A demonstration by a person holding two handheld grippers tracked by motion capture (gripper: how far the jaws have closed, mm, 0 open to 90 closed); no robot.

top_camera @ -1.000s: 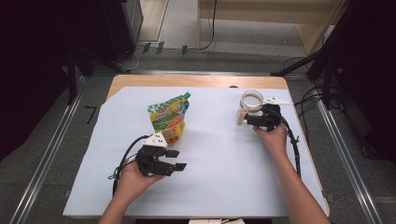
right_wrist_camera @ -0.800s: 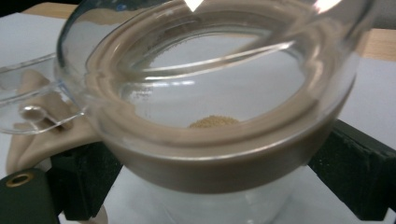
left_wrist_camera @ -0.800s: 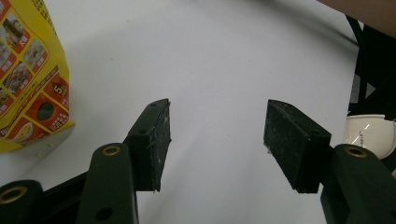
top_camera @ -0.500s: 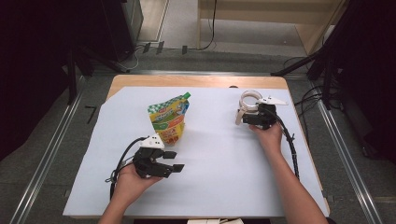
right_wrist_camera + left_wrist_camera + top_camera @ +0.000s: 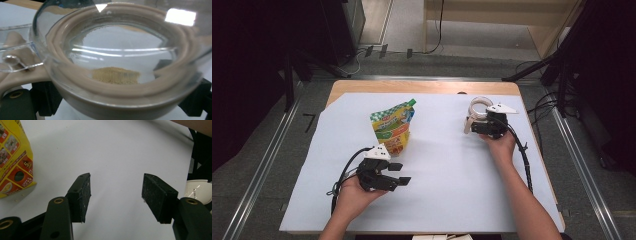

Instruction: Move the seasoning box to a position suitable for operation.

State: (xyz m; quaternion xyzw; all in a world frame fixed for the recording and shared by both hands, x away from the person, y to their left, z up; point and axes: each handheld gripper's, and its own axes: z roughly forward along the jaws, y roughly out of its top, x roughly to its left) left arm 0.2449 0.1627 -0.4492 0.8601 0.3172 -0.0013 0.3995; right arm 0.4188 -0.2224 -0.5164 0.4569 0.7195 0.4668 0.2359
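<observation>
Clear beige-rimmed container (image 5: 120, 75) (brown powder inside), upright, table's far right

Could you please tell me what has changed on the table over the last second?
Hardly anything. The right gripper stays clamped on the clear lidded container, perhaps a touch farther up the table. The left gripper remains open and empty, and the yellow spouted pouch lies where it was.

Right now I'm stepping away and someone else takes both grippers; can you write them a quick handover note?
Left gripper: open, nothing between the jaws, low over the white sheet just below the pouch.
Right gripper: shut on the clear jar, at the sheet's far right.
Jar: lid seems closed, a little tan powder inside.
Pouch: lies flat mid-sheet, green cap on.
Done: jar grasped.
Left: pouch untouched; likely pick it up and bring it to the jar.
</observation>
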